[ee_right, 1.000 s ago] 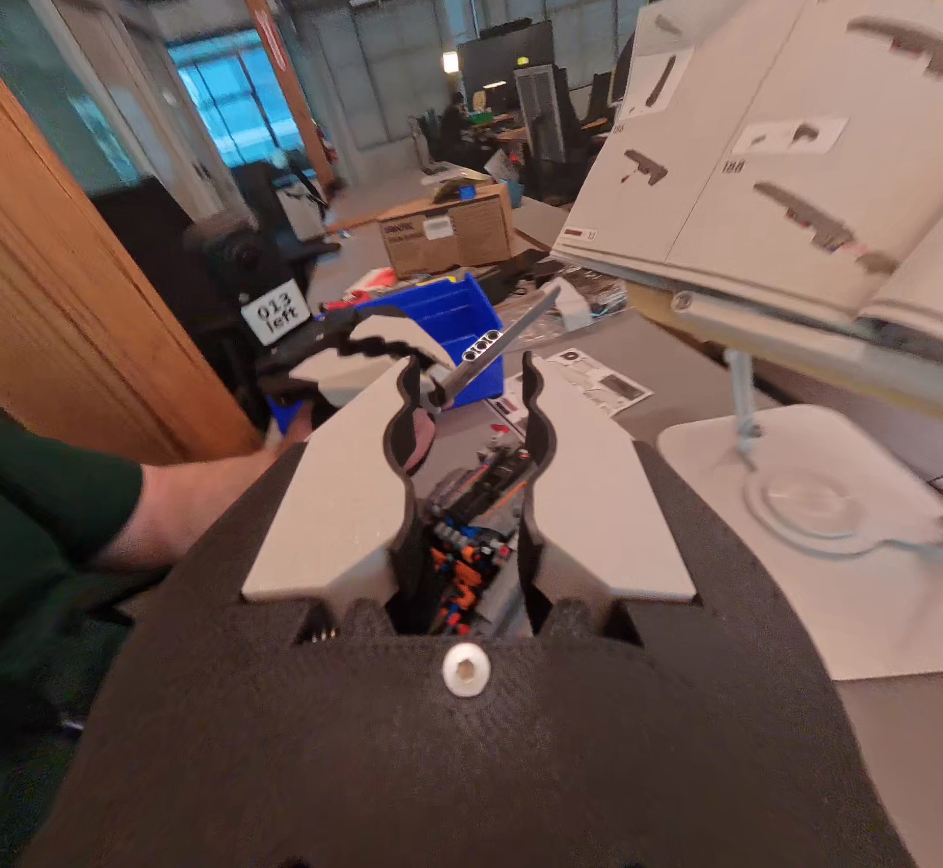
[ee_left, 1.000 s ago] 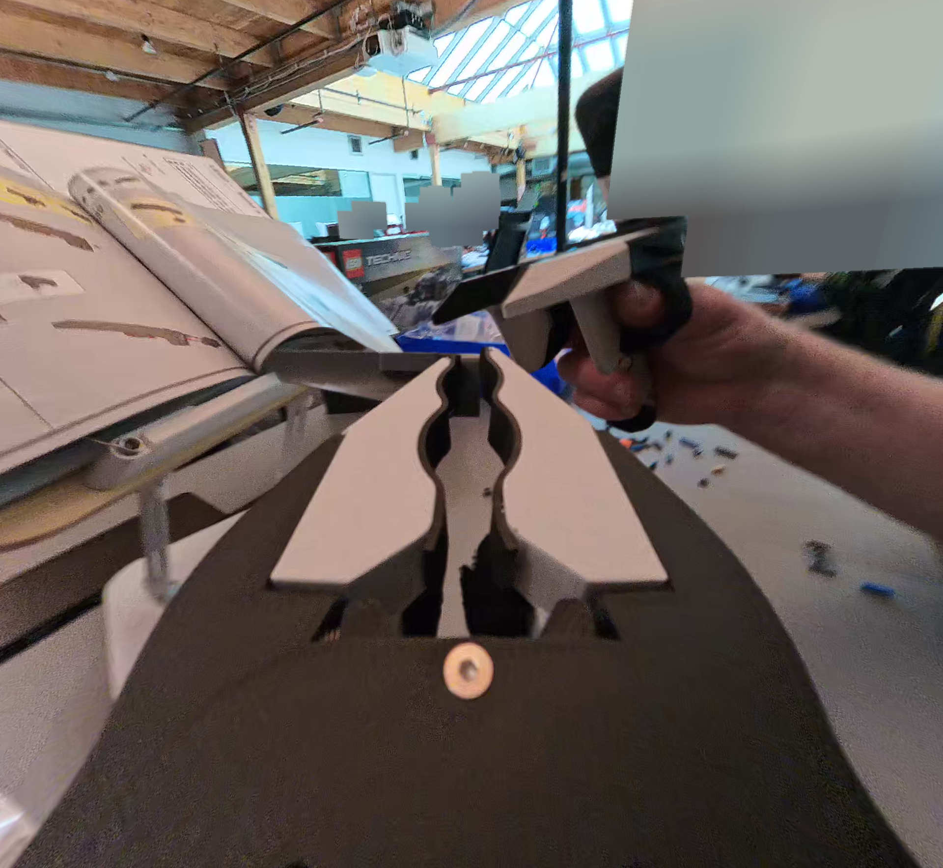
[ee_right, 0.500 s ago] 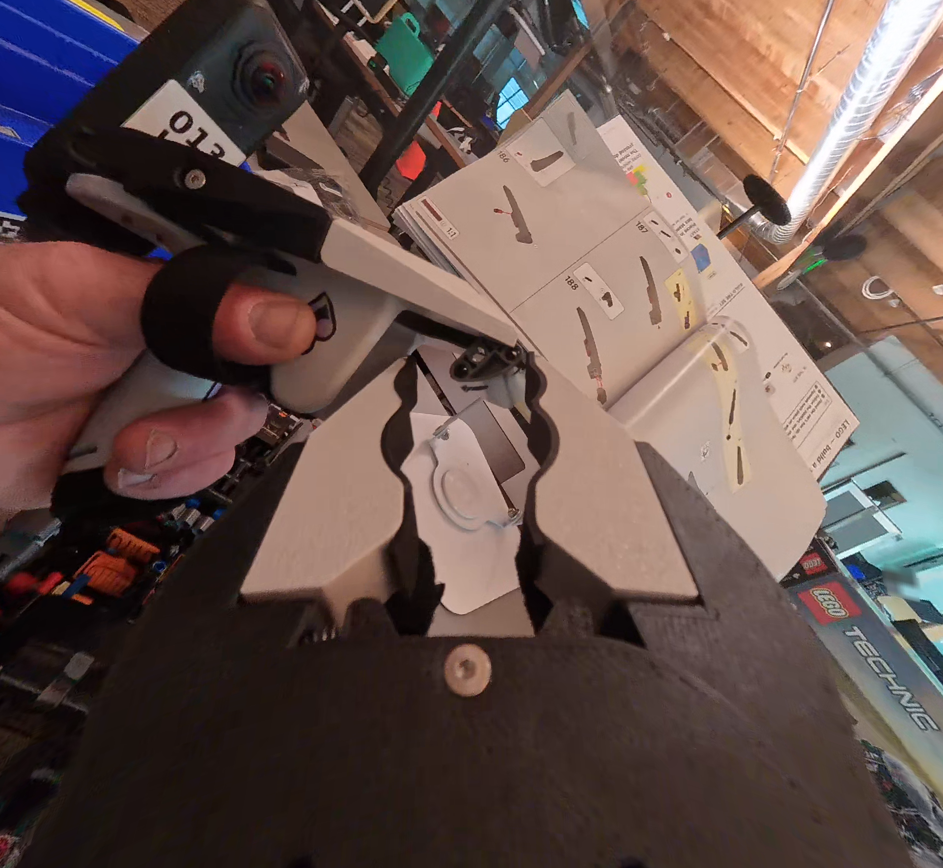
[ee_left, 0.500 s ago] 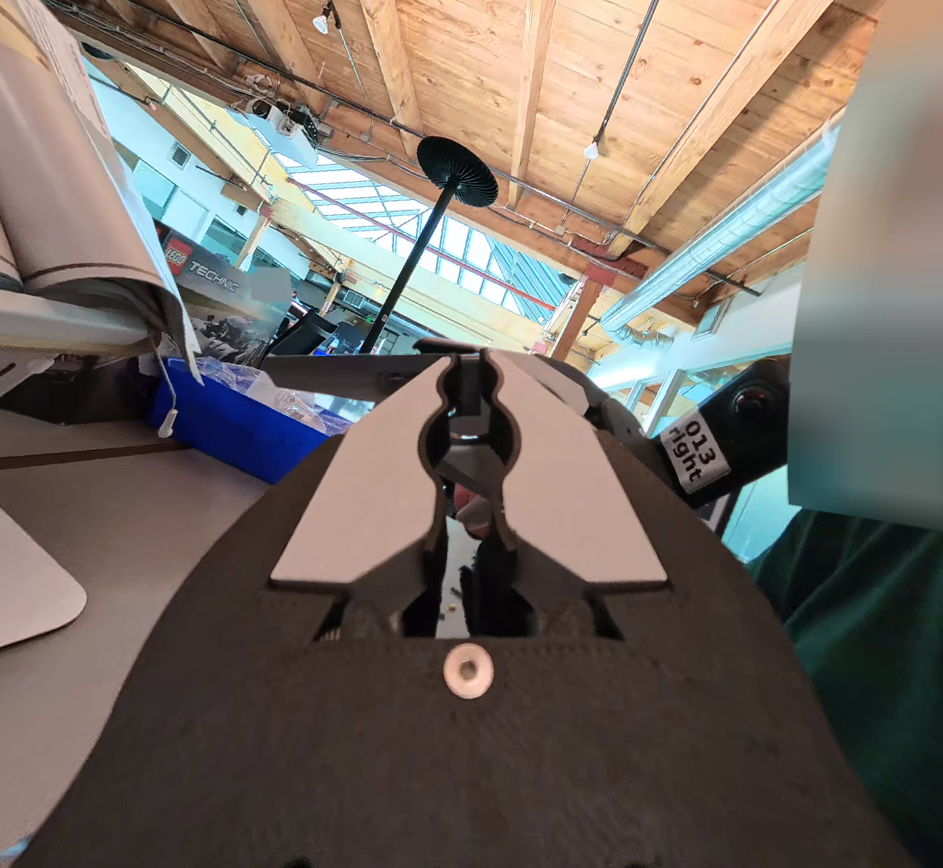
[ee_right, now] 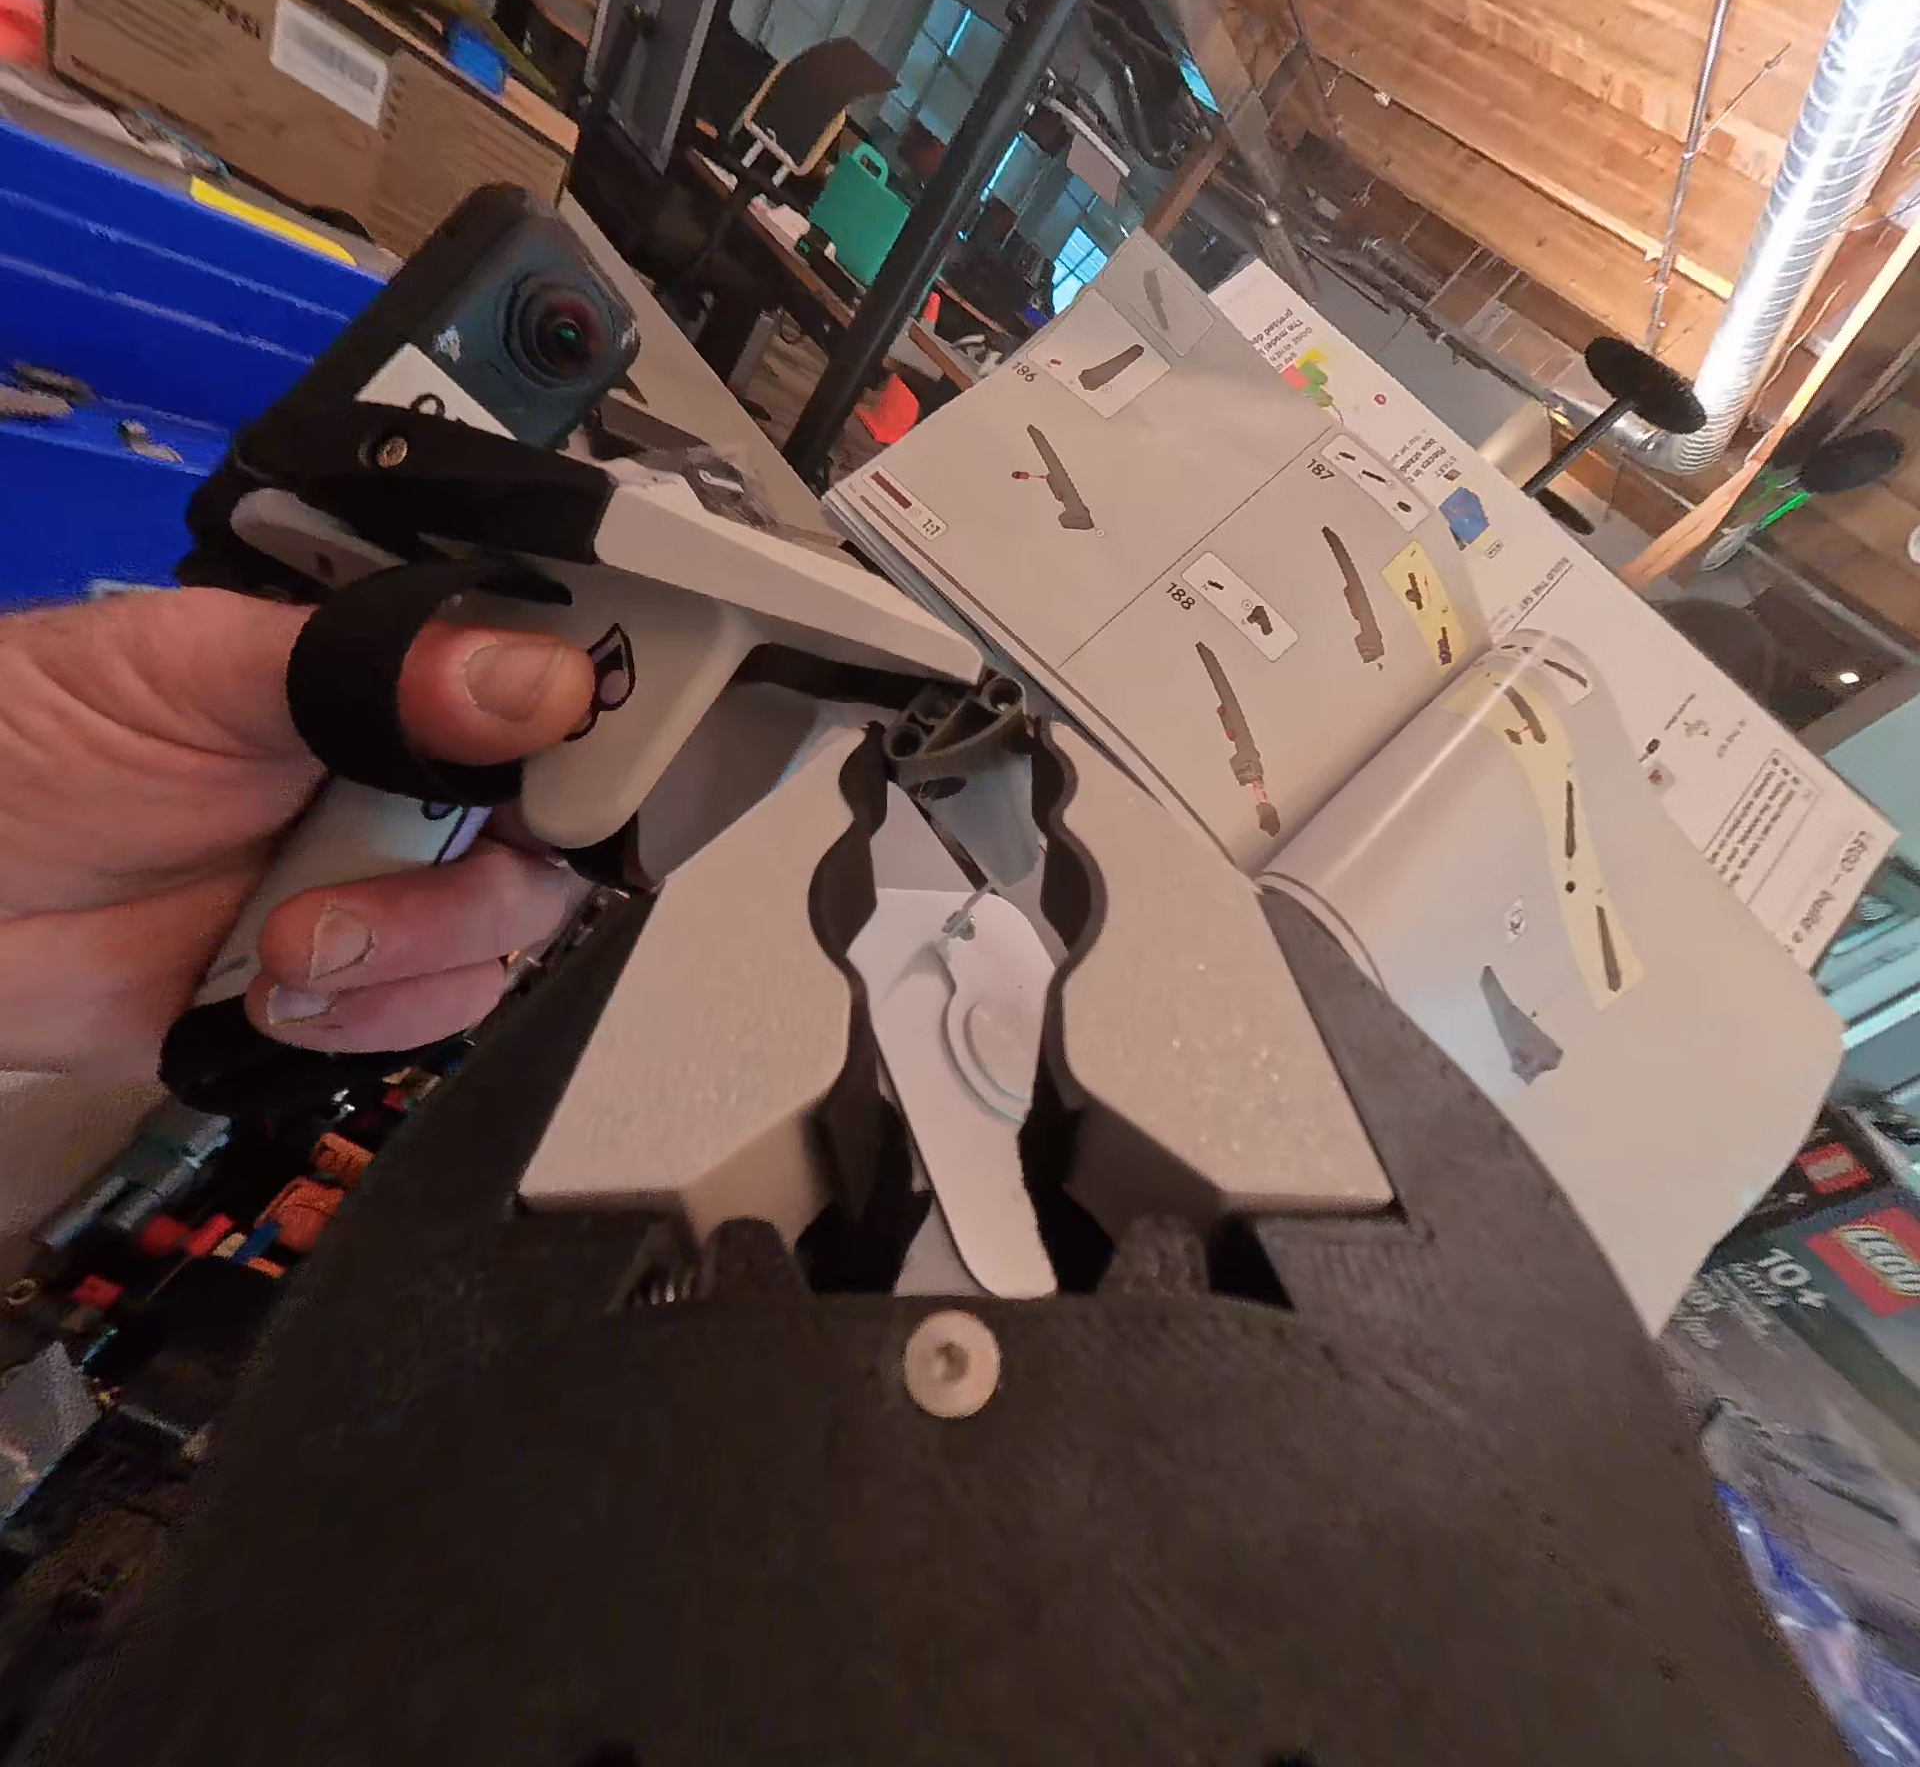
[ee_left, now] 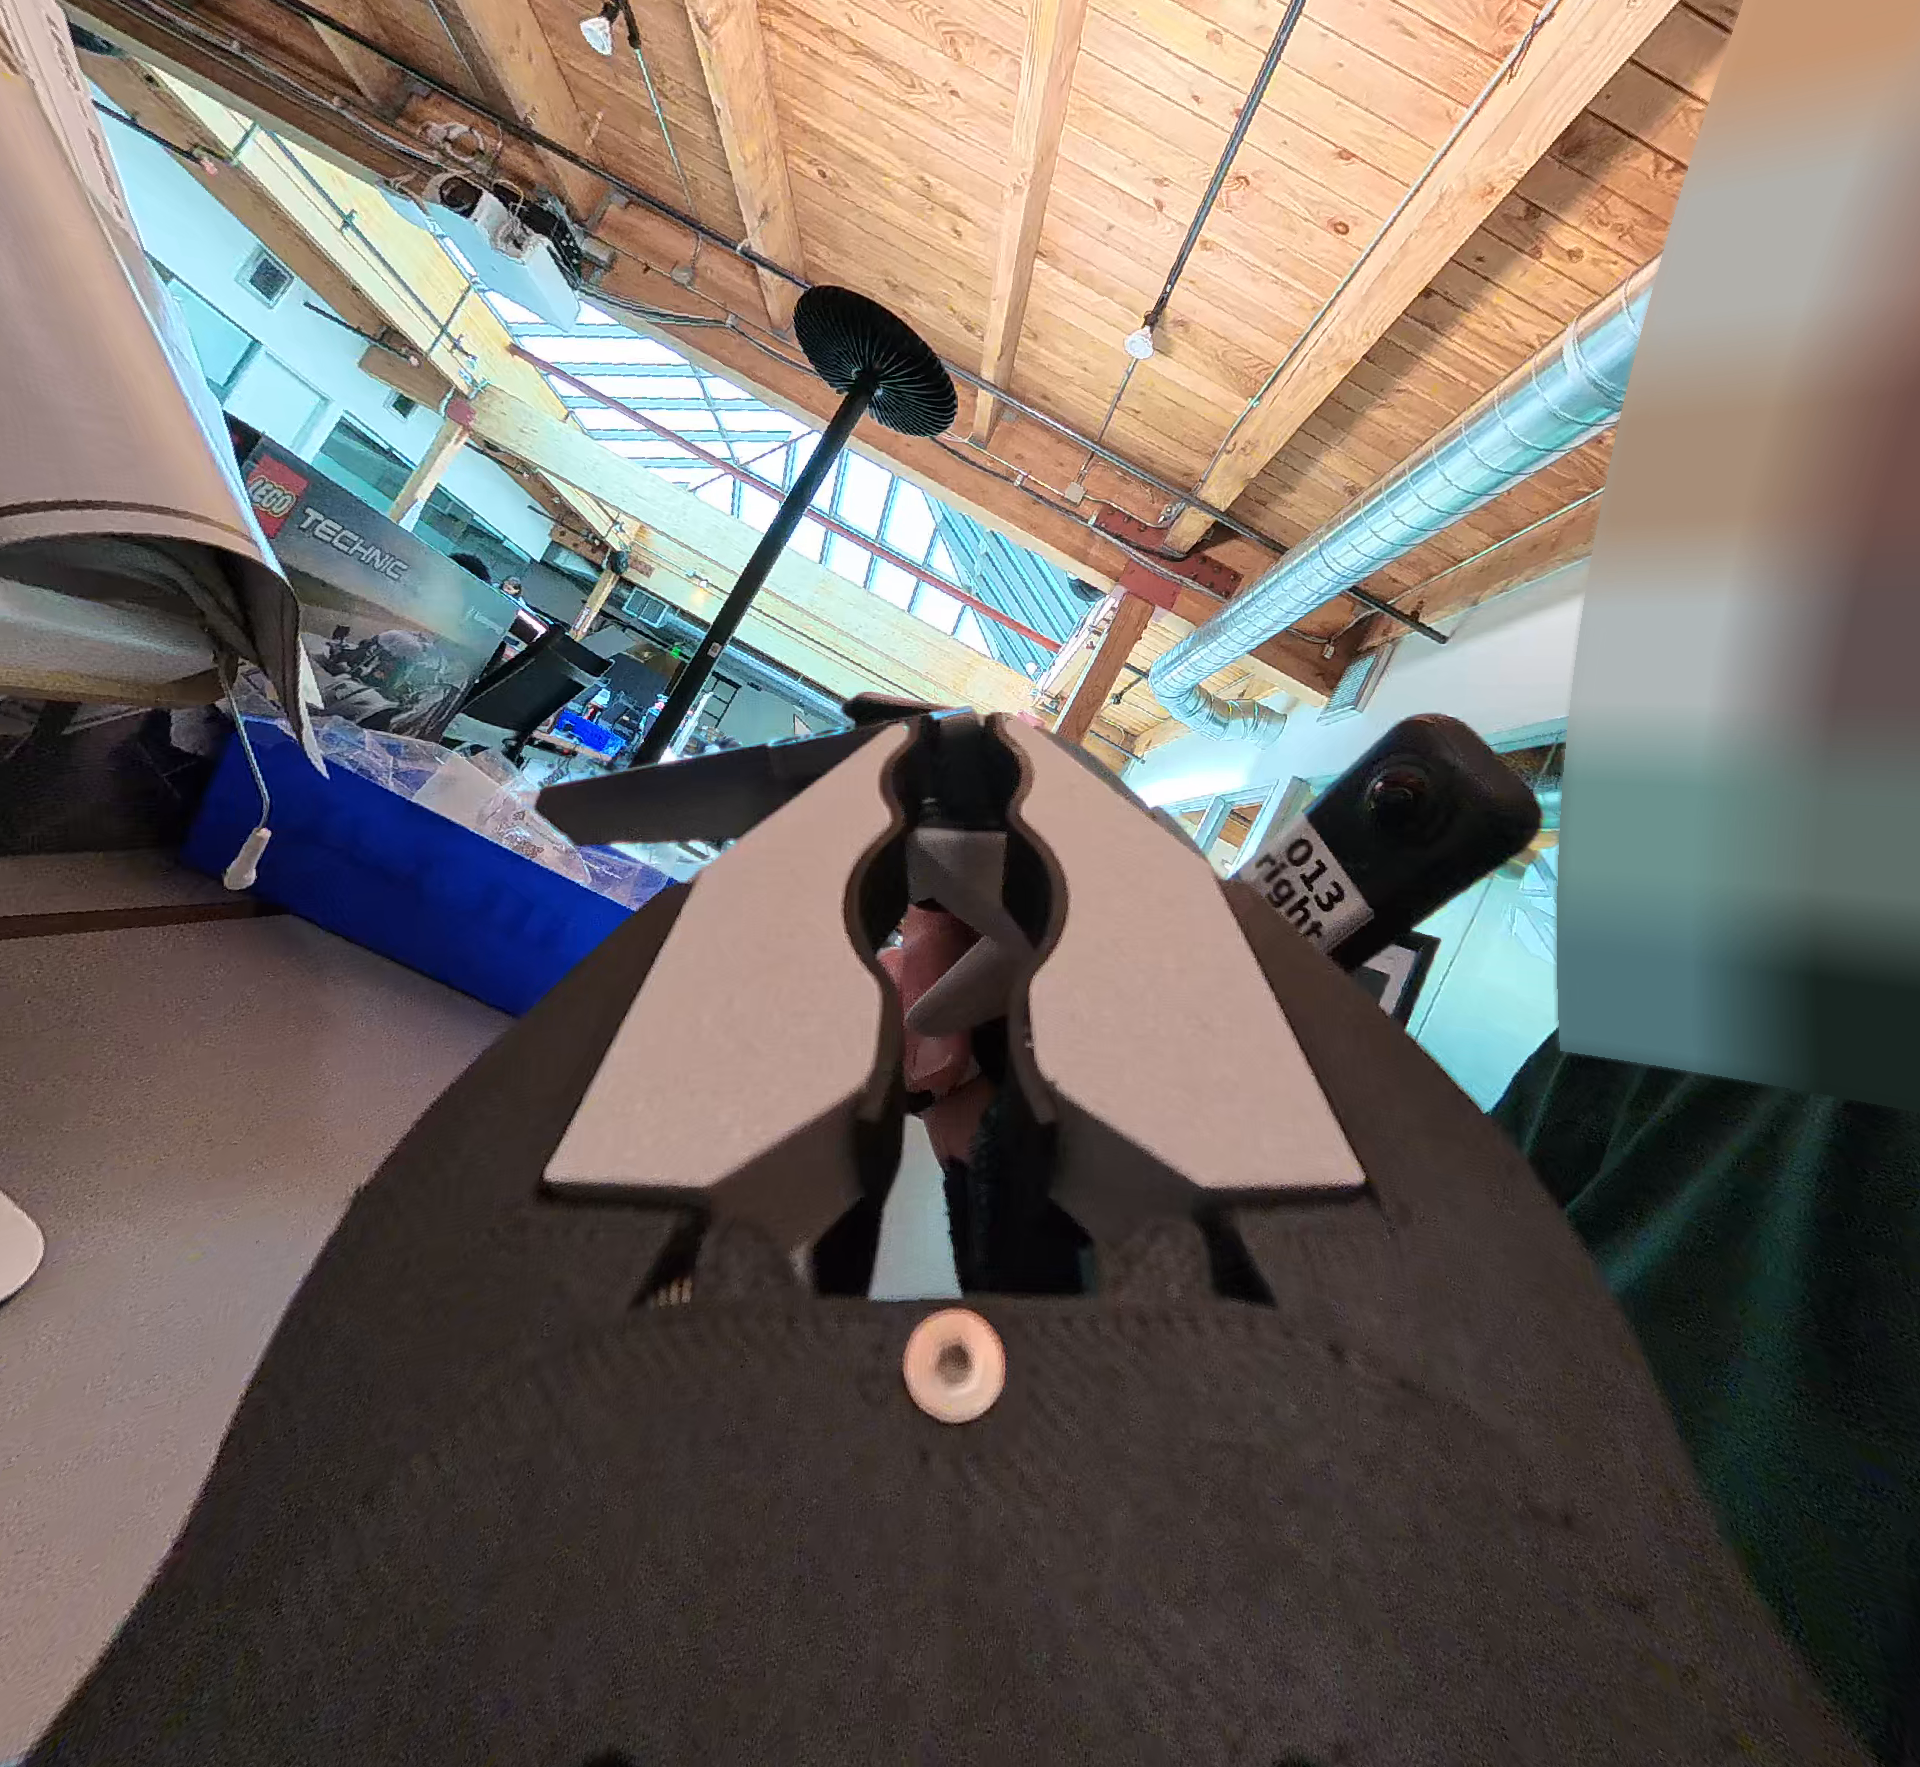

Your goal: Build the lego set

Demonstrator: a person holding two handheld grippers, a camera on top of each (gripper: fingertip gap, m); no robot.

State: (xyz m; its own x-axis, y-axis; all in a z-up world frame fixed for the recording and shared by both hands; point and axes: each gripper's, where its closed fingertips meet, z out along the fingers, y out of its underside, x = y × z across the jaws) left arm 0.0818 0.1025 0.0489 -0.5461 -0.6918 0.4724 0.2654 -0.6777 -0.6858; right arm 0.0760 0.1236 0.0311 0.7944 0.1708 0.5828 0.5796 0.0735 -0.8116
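Note:
A long dark grey lego piece point(ee_left: 707, 798) sticks out to the left of my left gripper point(ee_left: 956, 746), which is shut on it and raised toward the ceiling. In the right wrist view the same piece point(ee_right: 956, 730) shows end-on, with round holes, between the fingertips of my right gripper point(ee_right: 954, 738). The right jaws stand narrow and touch the piece on both sides. The left gripper point(ee_right: 966, 668), held by a hand point(ee_right: 187, 782), meets the piece from the left. The right gripper's camera point(ee_left: 1423, 803) shows just behind the left fingers.
An open instruction booklet point(ee_right: 1299, 678) rests on a stand with a white base point(ee_right: 966, 1042). A blue bin point(ee_left: 395, 876) and a lego box point(ee_left: 384, 595) stand behind the grey table point(ee_left: 208, 1094). Colourful lego parts point(ee_right: 260, 1218) lie at lower left. A black pole point(ee_left: 758, 564) rises behind. Only a small space, under 4 cm, lies between the two pairs of fingers.
Both grippers have tilted up from the table and come together. The left gripper kept hold of the grey piece, and the right jaws have narrowed around its end.

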